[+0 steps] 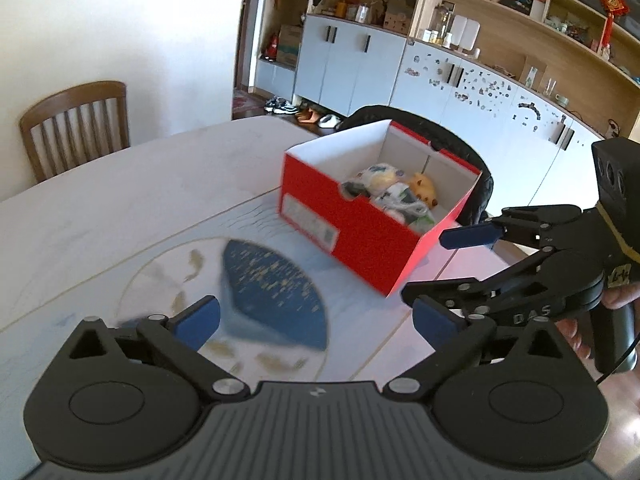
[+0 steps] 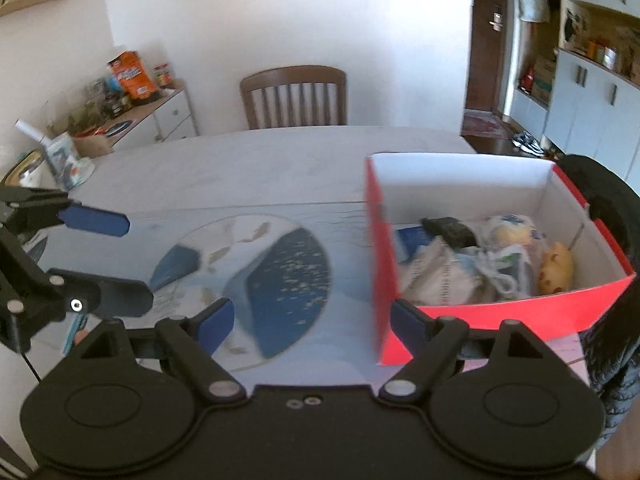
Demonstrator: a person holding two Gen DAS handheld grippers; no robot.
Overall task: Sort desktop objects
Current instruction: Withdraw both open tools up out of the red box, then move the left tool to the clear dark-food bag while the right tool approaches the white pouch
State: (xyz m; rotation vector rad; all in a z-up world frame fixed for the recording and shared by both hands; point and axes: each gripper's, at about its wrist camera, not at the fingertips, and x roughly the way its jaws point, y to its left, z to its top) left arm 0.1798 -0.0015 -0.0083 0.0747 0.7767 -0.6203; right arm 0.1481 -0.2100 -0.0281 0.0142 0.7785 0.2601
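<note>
Bench (image 2: 248, 164) w/ blue-white mat (image 2: 280, 264) | red box (image 2: 500, 312) on bench, right of mat, holds bagged items + yellow toy (image 2: 556, 266) | left tool (image 1: 316, 320) fingers apart, empty, over mat | right tool (image 2: 312, 320) fingers apart, empty, near box corner

We see bare table (image 2: 248, 168) left of the red box (image 2: 500, 312), its open top unobstructed; its walls fence the heaped contents (image 2: 472, 264), and a wooden chair (image 2: 294, 96) blocks the far edge
</note>
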